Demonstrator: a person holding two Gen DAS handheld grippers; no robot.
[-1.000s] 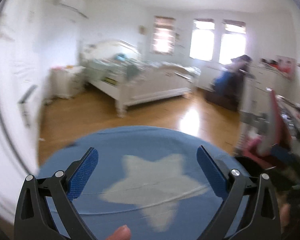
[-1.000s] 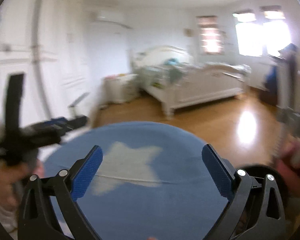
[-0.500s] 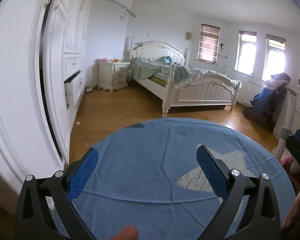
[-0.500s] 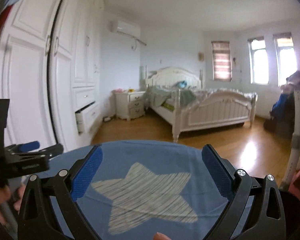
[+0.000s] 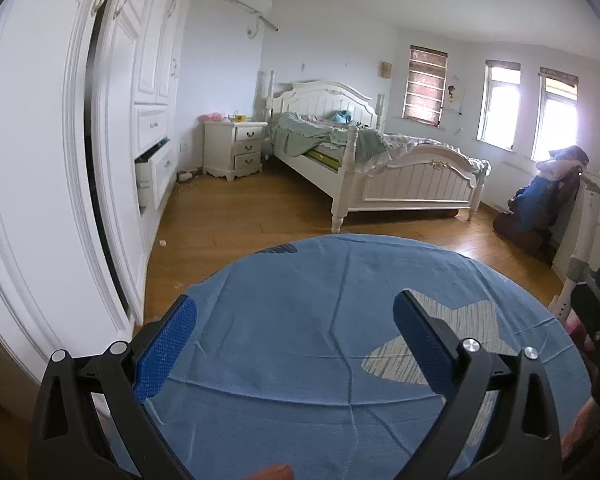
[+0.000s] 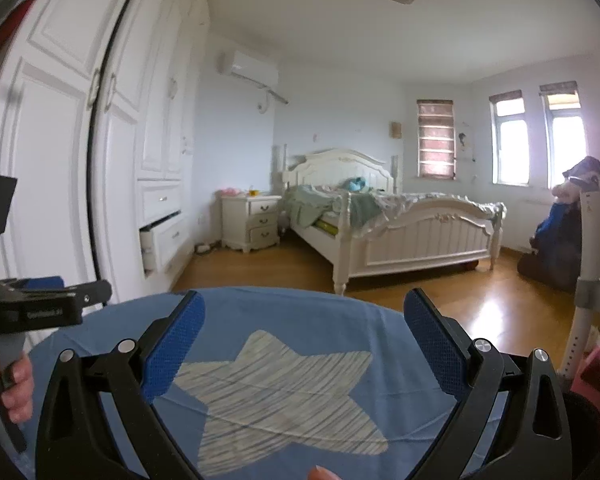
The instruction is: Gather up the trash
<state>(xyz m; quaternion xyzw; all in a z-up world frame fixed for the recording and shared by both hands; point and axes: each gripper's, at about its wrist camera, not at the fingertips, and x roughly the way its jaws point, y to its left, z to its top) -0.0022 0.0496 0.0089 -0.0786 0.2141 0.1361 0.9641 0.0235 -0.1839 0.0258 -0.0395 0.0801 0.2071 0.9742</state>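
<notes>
My left gripper is open and holds nothing, hovering over a round blue cloth with a pale striped star. My right gripper is also open and empty, above the same star. In the right wrist view the left gripper shows at the left edge, held in a hand. A small white scrap lies on the wooden floor beside the wardrobe, far beyond both grippers. More small bits lie by the wall near the nightstand.
A white wardrobe with one drawer pulled out runs along the left. Beyond are a white nightstand and an unmade white bed. A dark chair heaped with clothes and a white stand are on the right.
Both views have swung left from the window side toward the wardrobe and gone from blurred to steady. Both grippers stay open and empty throughout.
</notes>
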